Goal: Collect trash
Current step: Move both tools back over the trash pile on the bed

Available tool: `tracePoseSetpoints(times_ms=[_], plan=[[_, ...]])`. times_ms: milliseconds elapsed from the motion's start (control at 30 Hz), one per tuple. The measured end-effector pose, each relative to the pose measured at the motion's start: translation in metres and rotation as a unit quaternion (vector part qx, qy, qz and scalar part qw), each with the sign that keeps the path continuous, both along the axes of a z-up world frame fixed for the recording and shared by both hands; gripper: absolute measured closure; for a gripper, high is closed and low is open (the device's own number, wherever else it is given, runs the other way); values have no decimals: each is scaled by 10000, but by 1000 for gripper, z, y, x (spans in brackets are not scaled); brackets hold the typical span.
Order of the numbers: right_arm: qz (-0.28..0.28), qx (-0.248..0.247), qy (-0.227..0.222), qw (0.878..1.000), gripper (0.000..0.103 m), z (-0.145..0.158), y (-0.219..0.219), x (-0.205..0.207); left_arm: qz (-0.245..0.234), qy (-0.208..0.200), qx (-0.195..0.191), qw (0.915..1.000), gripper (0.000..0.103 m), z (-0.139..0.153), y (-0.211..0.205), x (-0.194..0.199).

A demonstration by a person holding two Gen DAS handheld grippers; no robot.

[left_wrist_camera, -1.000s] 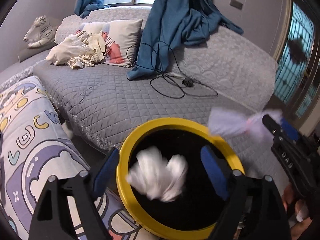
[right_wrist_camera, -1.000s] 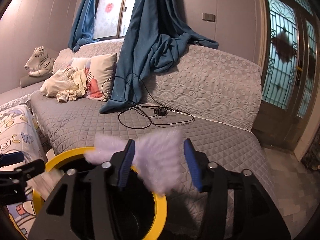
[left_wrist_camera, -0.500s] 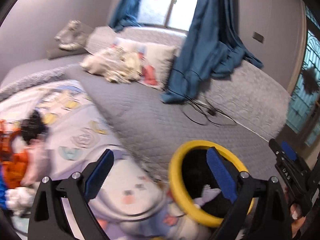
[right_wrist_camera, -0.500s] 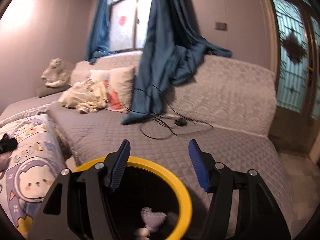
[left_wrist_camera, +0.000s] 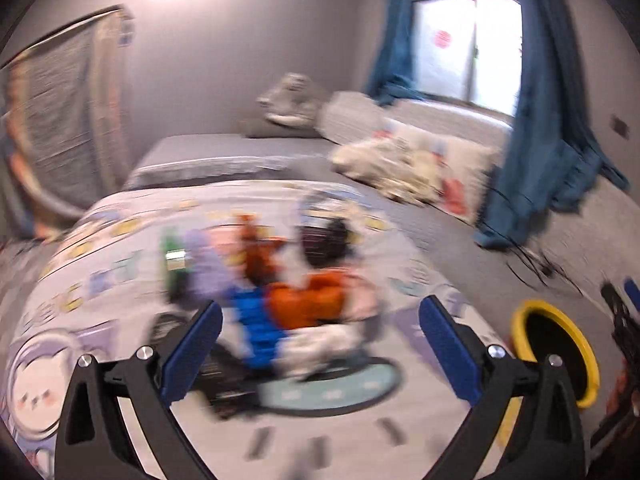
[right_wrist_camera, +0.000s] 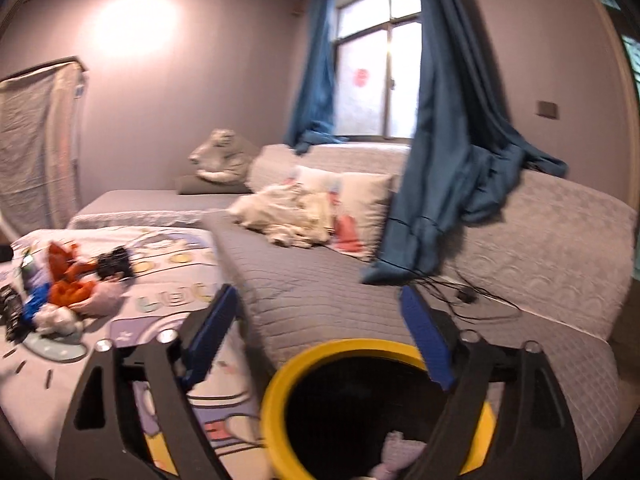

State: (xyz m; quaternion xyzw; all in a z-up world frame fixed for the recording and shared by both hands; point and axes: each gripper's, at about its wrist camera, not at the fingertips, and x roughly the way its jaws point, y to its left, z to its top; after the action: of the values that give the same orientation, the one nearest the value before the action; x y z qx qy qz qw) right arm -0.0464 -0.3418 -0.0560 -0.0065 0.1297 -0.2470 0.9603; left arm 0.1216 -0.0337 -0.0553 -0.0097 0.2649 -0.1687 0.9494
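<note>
A black bin with a yellow rim (right_wrist_camera: 352,352) stands below my right gripper (right_wrist_camera: 320,344), whose jaws are opening with nothing between them. Crumpled lilac and white tissue (right_wrist_camera: 394,444) lies inside the bin. My left gripper (left_wrist_camera: 318,344) is swung over the cartoon-print blanket (left_wrist_camera: 100,280), its jaws opening and empty. Ahead of it lies a blurred trash pile (left_wrist_camera: 280,292) of orange, blue, white and black pieces. That trash pile (right_wrist_camera: 68,292) shows at the left of the right wrist view. The bin (left_wrist_camera: 560,336) sits at the right of the left wrist view, beside the right gripper's body (left_wrist_camera: 624,320).
A grey quilted sofa (right_wrist_camera: 320,280) carries pillows, a pile of pale cloth (right_wrist_camera: 292,216), a blue curtain (right_wrist_camera: 448,184) and black cables (right_wrist_camera: 460,292). A plush tiger (right_wrist_camera: 224,156) sits at the far corner. A covered rack (right_wrist_camera: 36,140) stands at the left wall.
Both tissues dropped out of the jaws into the bin. My left gripper swung left from the bin to the blanket's trash pile. The right gripper opened wide and turned left above the bin.
</note>
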Motion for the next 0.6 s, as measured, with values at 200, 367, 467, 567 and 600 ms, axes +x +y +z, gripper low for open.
tracePoseSetpoints(times_ms=[200, 367, 467, 567, 600], plan=[[896, 301, 264, 9952, 18, -5, 35, 31, 1003, 27, 90, 9949, 8, -8, 64, 7], [1595, 471, 585, 9843, 18, -12, 71, 65, 960, 300, -25, 9949, 8, -24, 85, 17], [2115, 568, 782, 9726, 18, -17, 93, 86, 971, 438, -53, 9943, 8, -35, 87, 24], [2560, 577, 980, 9600, 18, -27, 119, 102, 990, 533, -88, 9936, 8, -42, 89, 28], [2682, 563, 1041, 9561, 18, -29, 126, 108, 1012, 542, -77, 9934, 8, -44, 88, 27]])
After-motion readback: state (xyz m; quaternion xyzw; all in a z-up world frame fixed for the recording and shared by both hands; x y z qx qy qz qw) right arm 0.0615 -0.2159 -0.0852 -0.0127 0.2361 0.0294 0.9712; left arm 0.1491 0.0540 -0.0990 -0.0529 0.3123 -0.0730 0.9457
